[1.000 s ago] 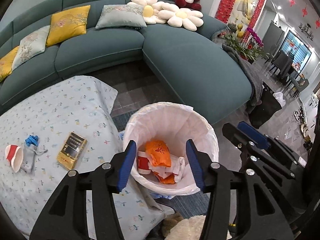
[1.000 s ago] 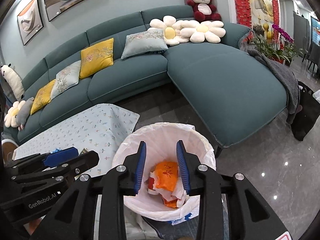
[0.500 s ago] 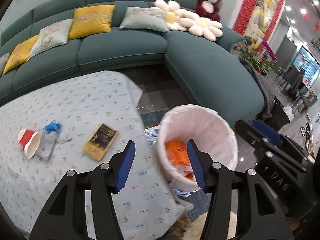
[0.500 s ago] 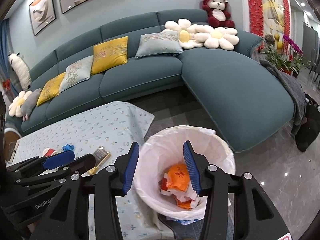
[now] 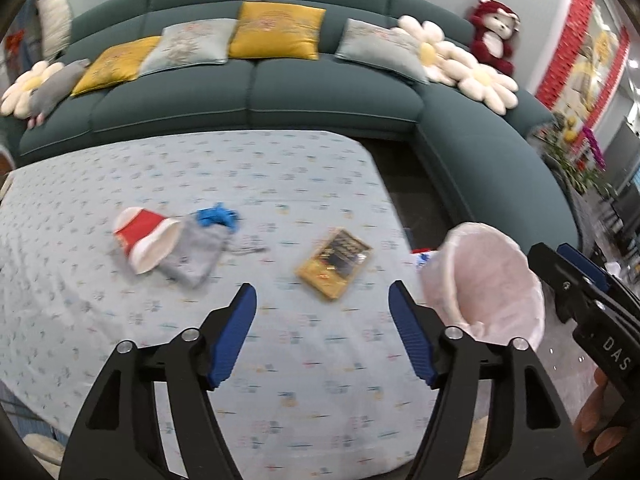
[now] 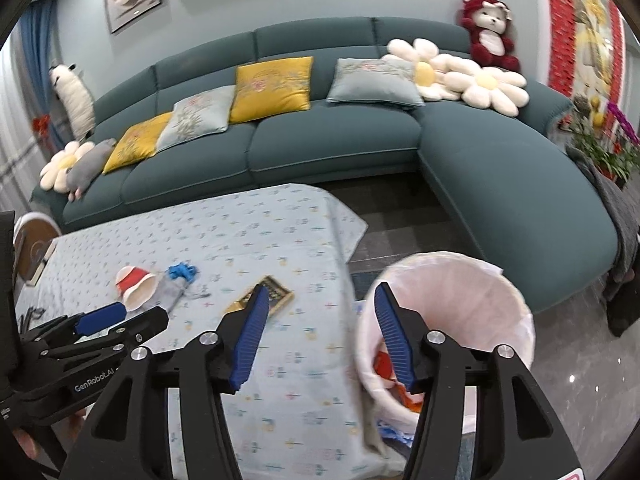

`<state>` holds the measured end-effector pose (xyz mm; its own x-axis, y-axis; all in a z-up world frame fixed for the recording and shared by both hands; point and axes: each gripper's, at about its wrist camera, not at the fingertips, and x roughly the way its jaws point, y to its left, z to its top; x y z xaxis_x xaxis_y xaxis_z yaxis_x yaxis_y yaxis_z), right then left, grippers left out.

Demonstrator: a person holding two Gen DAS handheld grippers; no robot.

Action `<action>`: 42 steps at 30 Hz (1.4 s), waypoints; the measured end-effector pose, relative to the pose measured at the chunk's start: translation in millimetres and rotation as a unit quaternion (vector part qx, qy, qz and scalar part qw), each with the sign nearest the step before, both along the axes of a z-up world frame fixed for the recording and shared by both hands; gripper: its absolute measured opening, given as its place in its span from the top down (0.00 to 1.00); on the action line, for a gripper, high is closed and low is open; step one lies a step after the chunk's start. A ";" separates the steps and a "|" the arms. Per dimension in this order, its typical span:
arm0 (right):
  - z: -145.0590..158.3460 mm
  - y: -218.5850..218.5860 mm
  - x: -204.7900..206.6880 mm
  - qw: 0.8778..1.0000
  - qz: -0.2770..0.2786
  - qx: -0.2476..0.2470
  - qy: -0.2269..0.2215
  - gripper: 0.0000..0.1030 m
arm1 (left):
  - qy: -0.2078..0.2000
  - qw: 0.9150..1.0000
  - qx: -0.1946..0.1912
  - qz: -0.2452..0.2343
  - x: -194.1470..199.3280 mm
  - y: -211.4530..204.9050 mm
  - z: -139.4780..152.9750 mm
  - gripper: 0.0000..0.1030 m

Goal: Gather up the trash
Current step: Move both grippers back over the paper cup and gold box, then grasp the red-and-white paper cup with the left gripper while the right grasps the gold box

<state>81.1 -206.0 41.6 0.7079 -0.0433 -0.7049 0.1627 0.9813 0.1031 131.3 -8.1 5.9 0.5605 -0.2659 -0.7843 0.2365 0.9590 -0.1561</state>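
Across the middle of the left wrist view lies the trash, all on the table (image 5: 280, 400) with its pale blue patterned cloth. At centre left, a red-and-white paper cup (image 5: 145, 239) is tipped on its side, open mouth toward the lower right, long axis running upper left to lower right. Touching it is a crumpled grey wrapper (image 5: 196, 254), with a blue scrap (image 5: 218, 217) just above that. Right of centre sits a flat gold-and-black packet (image 5: 335, 261), long axis slanting from lower left to upper right; its print is too blurred to read. At the right edge stands the white-lined bin (image 5: 486, 282), off the table's corner; the right wrist view shows orange and red rubbish inside it.

Writing now: "GenRobot.AI" reads on the left gripper's body in the right wrist view, and "DAS" on the right gripper's body in the left wrist view.

Left gripper (image 5: 322, 304): jaws opening, well apart, nothing between them, hovering over bare cloth below the packet. Right gripper (image 6: 320, 300): jaws opening too, empty, straddling the table edge and the bin's rim in frame, touching neither.
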 end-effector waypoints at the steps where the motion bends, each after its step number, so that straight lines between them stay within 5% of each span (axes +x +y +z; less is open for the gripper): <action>1: -1.1 6.9 1.8 1.000 0.006 -0.001 0.002 0.47 | 0.000 1.000 0.001 0.007 0.2 8.1 -1.5 0.35; 12: -17.8 66.3 19.4 0.998 0.048 -0.006 0.030 0.45 | 0.010 0.998 0.010 0.063 4.5 75.8 -21.7 0.34; 22: -44.2 100.3 33.9 0.996 0.061 -0.011 0.060 0.37 | 0.016 0.994 0.019 0.108 10.2 115.8 -41.5 0.23; 42: -122.6 98.8 108.0 0.989 -0.002 0.023 0.146 0.33 | 0.041 0.985 0.056 0.160 85.7 163.7 -97.4 0.17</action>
